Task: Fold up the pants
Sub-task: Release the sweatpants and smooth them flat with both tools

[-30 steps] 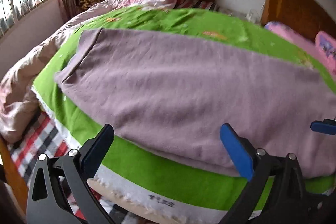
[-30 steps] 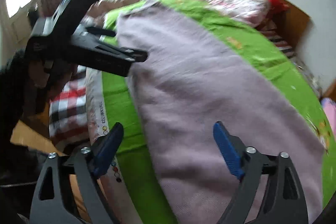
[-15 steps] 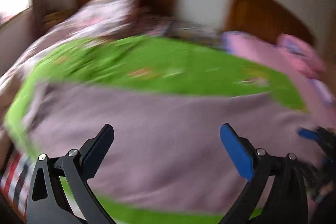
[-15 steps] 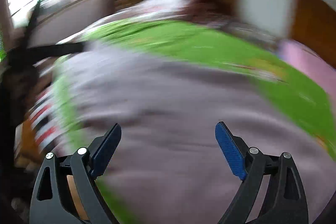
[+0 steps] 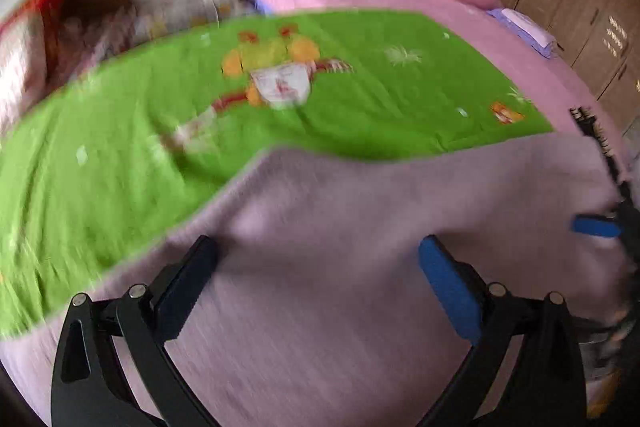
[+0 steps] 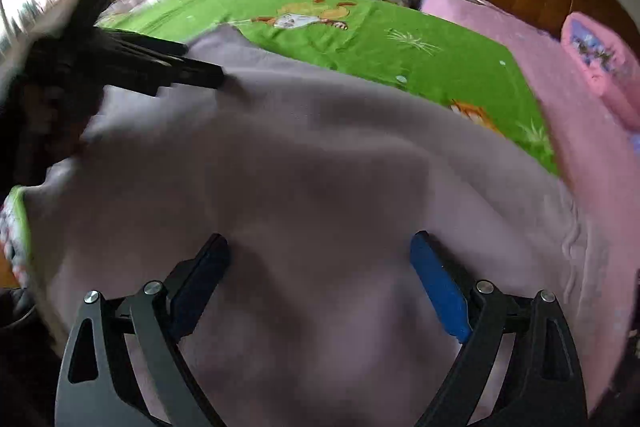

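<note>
Pants (image 6: 320, 167) spread under both wide, empty grippers, left (image 5: 318, 281) and right (image 6: 320, 277); 6 o'clock edge hidden.

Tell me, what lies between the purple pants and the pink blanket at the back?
The green cartoon-print cloth spreads between the mauve fleece pants and the pink blanket; the right wrist view shows it best.

No readable text, labels, brands or numbers in either wrist view. Only graphic was a cartoon figure printed on the green sheet (image 5: 360, 87), too blurred to show any lettering. Nothing legible on the pants (image 6: 300, 167) either.
</note>
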A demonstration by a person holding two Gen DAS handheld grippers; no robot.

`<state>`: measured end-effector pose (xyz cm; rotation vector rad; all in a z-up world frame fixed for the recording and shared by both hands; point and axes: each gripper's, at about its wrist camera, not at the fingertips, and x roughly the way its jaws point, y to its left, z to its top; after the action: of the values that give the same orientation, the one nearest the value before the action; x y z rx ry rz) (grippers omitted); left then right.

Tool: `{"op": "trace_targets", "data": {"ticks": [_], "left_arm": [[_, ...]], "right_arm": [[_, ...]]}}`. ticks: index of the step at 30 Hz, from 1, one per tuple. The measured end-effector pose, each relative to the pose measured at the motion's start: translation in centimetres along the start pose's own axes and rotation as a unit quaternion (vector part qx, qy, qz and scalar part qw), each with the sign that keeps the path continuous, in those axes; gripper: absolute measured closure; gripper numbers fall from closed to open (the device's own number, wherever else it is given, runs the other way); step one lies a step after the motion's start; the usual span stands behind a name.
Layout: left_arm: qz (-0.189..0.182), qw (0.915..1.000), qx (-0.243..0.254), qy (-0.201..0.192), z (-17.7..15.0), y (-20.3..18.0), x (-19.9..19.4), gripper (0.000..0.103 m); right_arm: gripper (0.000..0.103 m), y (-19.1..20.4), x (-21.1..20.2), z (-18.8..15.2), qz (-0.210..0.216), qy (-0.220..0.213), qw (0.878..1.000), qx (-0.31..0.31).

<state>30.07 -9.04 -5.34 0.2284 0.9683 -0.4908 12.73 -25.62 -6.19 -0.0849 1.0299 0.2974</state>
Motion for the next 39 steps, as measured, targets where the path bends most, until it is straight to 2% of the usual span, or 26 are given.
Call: {"op": "trace_targets", "data": {"ticks": [2,4,7,9,12,13,14,17,19,20,22,25,27,30,31,33,35,37,39], "left_arm": [[0.021,0.9995,0.024,-0.005,-0.2,-0.8,0.6,0.002],[0.029,0.9992,0.025,-0.007,-0.2,-0.8,0.7,0.001],[0.03,0.9992,0.024,-0.009,-0.2,-0.5,0.9,0.001],[0.032,0.9991,0.025,-0.01,-0.3,-0.6,1.1,0.001],[0.032,0.9991,0.024,-0.012,-0.4,-0.9,0.8,0.001],[0.032,0.9991,0.024,-0.012,-0.4,-1.2,0.8,0.001],[0.034,0.999,0.025,-0.012,-0.4,-1.2,0.8,0.001],[0.035,0.999,0.024,-0.012,-0.3,-1.2,0.9,0.001],[0.036,0.999,0.025,-0.012,-0.4,-1.3,0.9,0.001],[0.035,0.999,0.025,-0.012,-0.4,-1.3,0.9,0.001],[0.034,0.9991,0.024,-0.013,-0.4,-1.2,0.8,0.001],[0.038,0.9987,0.017,-0.028,-0.6,-1.1,-0.1,0.002],[0.036,0.9975,-0.002,-0.06,-0.9,-0.4,-2.4,0.002],[0.024,0.9867,-0.055,-0.151,-2.6,2.5,-9.6,0.002],[0.035,0.9796,-0.08,-0.181,-3.9,4.1,-12.5,0.002],[0.065,0.9649,-0.133,-0.217,-6.9,7.4,-16.9,0.002],[0.098,0.9527,-0.185,-0.22,-11.0,11.2,-20.1,0.002],[0.144,0.9408,-0.233,-0.2,-15.3,14.5,-22.2,0.002],[0.17,0.9318,-0.265,-0.181,-19.1,16.7,-23.6,0.002]], "right_arm": [[0.015,-1.3,-0.6,-1.2,-0.012,0.002,1.0,0.003],[0.015,-1.7,-1.8,-2.0,-0.016,-0.005,1.0,0.008],[0.014,-1.0,-3.1,-1.8,-0.056,-0.018,0.998,0.013],[0.014,-0.5,-4.0,-2.4,-0.041,-0.036,0.998,0.016],[0.013,-1.1,-2.6,-4.5,-0.032,-0.017,0.999,0.023],[0.013,-1.3,-3.1,-5.6,-0.019,-0.047,0.999,0.013],[0.013,-1.5,-3.6,-6.3,-0.019,-0.057,0.998,0.015],[0.014,-2.0,-6.3,-7.1,-0.055,-0.091,0.993,0.054],[0.014,-2.4,-7.6,-8.0,-0.053,-0.11,0.99,0.069],[0.013,-2.6,-7.5,-8.5,-0.055,-0.099,0.991,0.067],[0.013,-2.7,-6.7,-9.4,-0.084,-0.072,0.992,0.054],[0.013,-2.6,-7.3,-9.2,-0.108,-0.072,0.99,0.063],[0.013,-2.4,-9.2,-8.9,-0.121,-0.09,0.986,0.076],[0.013,-0.5,-12.3,-7.1,-0.116,-0.136,0.982,0.059],[0.011,0.5,-12.9,-6.3,-0.114,-0.145,0.982,0.044],[0.011,2.5,-13.0,-4.8,-0.097,-0.154,0.983,0.016],[0.011,4.6,-11.9,-3.2,-0.069,-0.156,0.985,-0.008],[0.011,7.7,-10.1,-1.0,-0.032,-0.151,0.987,-0.037],[0.011,11.7,-7.9,1.6,0.007,-0.145,0.987,-0.072]]}}
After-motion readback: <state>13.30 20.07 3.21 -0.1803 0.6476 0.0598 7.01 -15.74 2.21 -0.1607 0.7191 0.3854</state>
